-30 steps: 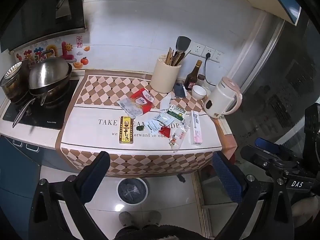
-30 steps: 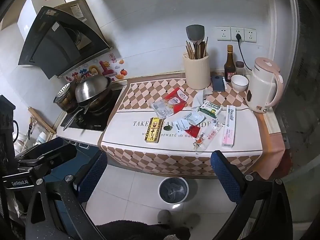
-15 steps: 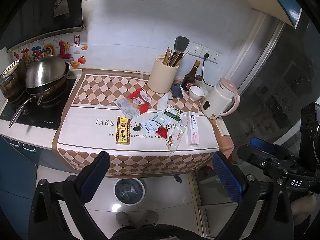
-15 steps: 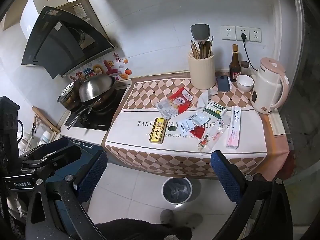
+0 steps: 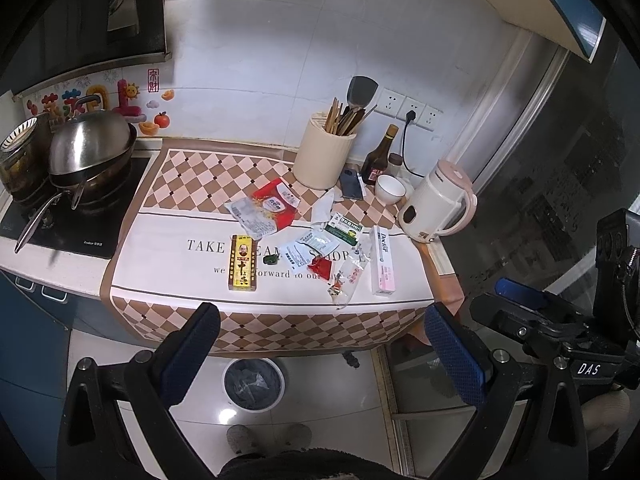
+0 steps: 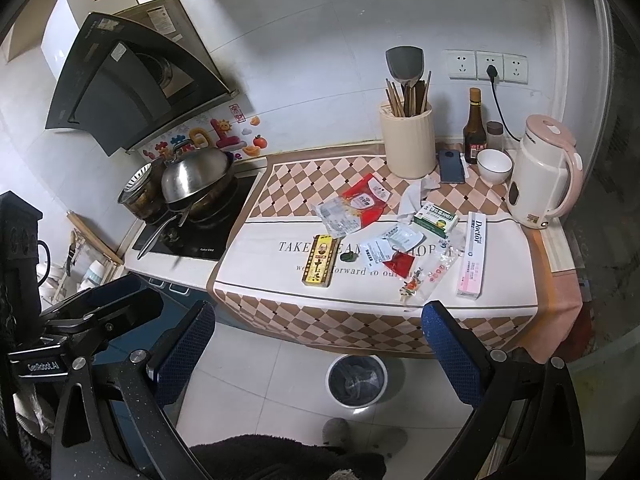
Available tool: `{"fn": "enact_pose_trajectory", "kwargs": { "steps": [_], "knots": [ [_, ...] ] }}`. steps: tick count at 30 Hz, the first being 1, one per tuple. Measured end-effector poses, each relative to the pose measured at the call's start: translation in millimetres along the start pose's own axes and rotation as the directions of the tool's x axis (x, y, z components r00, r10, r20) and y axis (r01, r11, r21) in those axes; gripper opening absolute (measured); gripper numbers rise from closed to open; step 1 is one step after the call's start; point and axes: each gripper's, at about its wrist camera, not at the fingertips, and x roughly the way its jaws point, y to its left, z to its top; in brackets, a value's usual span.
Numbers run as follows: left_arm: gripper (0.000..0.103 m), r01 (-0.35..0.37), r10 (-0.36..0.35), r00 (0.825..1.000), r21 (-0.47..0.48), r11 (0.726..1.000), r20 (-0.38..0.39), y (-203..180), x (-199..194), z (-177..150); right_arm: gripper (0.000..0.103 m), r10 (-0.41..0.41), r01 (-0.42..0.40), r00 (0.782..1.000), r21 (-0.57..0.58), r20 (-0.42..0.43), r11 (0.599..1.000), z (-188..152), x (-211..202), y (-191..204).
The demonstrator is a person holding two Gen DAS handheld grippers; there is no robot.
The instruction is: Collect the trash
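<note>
Litter lies on the checked cloth point(image 5: 192, 176) of a kitchen counter: a yellow box point(image 5: 242, 264) point(image 6: 319, 261), a red packet point(image 5: 276, 204) over a clear wrapper, a crumpled tissue point(image 5: 323, 208), a green box point(image 5: 344, 229), sachets, and a pink-white "Doctor" box point(image 5: 383, 260) point(image 6: 473, 254). A lined white bin point(image 5: 253, 384) point(image 6: 356, 380) stands on the floor below the counter's front edge. My left gripper point(image 5: 320, 332) and right gripper point(image 6: 320, 328) both hang open and empty, well short of the counter and above the floor.
A cream utensil holder point(image 5: 324, 156), a dark bottle point(image 5: 378, 160), a white bowl point(image 5: 390, 189), a phone point(image 5: 352, 185) and a pink-white kettle point(image 5: 436, 206) line the back and right. A lidded wok point(image 5: 90, 152) sits on the hob at the left. A person's feet point(image 5: 268, 436) stand on white floor tiles.
Both views have drifted slightly sideways: the counter sits a little further left in the left wrist view and further right in the right wrist view. Nothing on the counter has moved.
</note>
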Motion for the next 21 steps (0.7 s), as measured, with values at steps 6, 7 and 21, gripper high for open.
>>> {"fn": "enact_pose_trajectory", "kwargs": {
  "steps": [6,7,21],
  "knots": [
    [0.103,0.001,-0.001,1.000,-0.002,1.000,-0.003,-0.1,-0.3,0.8,0.103,0.000,0.000,1.000,0.001,-0.002,1.000,1.5,-1.3,-3.0],
    [0.103,0.000,0.000,1.000,-0.002,1.000,-0.003,-0.8,-0.3,1.1,0.103,0.000,0.000,1.000,0.001,-0.002,1.000,1.4,-1.4,-3.1],
    [0.103,0.004,-0.004,1.000,0.000,1.000,0.002,-0.5,-0.1,-2.2,0.103,0.003,-0.003,1.000,-0.007,-0.006,1.000,-3.7,1.6,7.4]
  ]
}}
